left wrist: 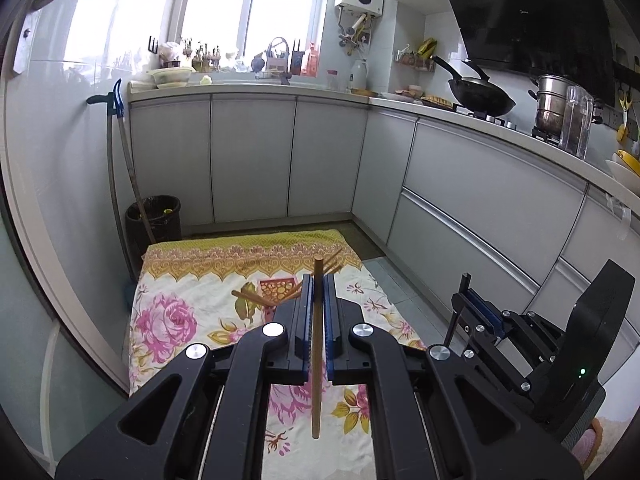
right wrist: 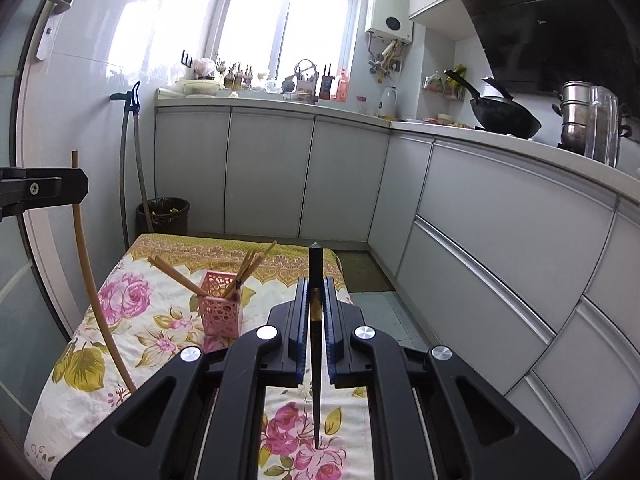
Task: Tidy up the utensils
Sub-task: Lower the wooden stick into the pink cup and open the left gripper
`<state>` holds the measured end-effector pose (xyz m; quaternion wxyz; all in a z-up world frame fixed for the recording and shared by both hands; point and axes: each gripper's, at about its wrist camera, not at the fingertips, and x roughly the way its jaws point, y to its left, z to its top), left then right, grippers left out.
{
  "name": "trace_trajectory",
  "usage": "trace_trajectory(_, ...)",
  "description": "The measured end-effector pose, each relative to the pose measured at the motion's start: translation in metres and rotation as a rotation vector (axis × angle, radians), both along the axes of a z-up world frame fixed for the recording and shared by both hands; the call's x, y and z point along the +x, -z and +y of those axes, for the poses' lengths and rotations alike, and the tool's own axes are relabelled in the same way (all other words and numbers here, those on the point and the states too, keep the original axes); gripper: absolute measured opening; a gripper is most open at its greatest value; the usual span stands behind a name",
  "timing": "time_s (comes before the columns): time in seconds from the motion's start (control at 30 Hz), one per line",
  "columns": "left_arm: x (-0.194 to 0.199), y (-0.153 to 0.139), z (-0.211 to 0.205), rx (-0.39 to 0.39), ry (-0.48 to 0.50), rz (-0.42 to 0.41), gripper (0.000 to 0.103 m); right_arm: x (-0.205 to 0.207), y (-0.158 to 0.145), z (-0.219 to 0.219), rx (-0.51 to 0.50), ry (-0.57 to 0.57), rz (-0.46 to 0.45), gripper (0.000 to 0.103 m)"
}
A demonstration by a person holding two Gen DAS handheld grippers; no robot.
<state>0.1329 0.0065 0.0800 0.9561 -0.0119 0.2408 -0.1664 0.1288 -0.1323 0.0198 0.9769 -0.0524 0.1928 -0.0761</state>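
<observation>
Left gripper pinches a light wooden chopstick, right gripper a dark one; either could pivot and miss the pink lattice holder.

Black wok on stove, steel pot beside; bin in corner; floral cloth

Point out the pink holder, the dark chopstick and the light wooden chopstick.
pink holder point(right wrist: 219, 309), right wrist view, on its lattice front wall.
dark chopstick point(right wrist: 315, 264), right wrist view, on its upper end above the fingers.
light wooden chopstick point(left wrist: 317, 392), left wrist view, on its lower shaft.
</observation>
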Motion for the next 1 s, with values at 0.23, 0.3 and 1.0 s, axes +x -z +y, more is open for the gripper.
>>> trace_trajectory(0.23,0.018,-0.047,0.000,0.001,-0.055,-0.106,0.004,0.011,-0.026,-0.002,-0.022,-0.015,-0.066,0.007)
trace_trajectory(0.3,0.028,-0.059,0.000,-0.003,-0.068,-0.122,0.004,0.014,-0.031,-0.004,-0.018,-0.021,-0.074,0.007)
trace_trajectory(1.0,0.190,-0.015,-0.020,0.001,-0.260,-0.064,0.004,0.049,-0.003,-0.035,0.067,-0.019,-0.031,0.007)
